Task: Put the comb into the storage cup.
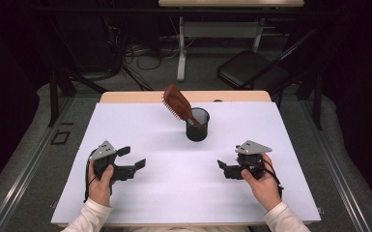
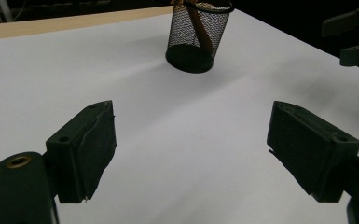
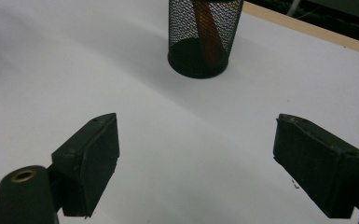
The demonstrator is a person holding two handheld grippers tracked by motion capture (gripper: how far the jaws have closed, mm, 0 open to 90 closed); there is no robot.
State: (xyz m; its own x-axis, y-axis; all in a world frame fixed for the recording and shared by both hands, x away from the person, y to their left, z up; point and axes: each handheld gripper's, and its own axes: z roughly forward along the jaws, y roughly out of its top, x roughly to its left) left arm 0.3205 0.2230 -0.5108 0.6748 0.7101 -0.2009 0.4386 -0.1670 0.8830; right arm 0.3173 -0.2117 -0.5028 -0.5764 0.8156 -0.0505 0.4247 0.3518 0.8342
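Right now, the brown hairbrush [image 1: 177,103] is standing handle-down in the black mesh cup [image 1: 197,126], its bristled head leaning out over the rim toward the far left. The cup is sitting near the far middle of the white counter [image 1: 174,193], well apart from both grippers and roughly between their lines of sight. In the left gripper view the cup [image 2: 193,39] is showing ahead and slightly right of the spread jaws; in the right gripper view it [image 3: 200,39] is lying straight ahead, with the brush handle [image 3: 210,28] visible through the mesh. The left gripper [image 1: 135,158] is hovering low over the counter, its 2 jaws standing wide apart and holding nothing. The right gripper [image 1: 221,167] is doing likewise, jaws spread and empty. Bare counter is lying between each gripper and the cup. Beyond the counter's far edge a dark chair [image 1: 253,70] is standing on the floor.
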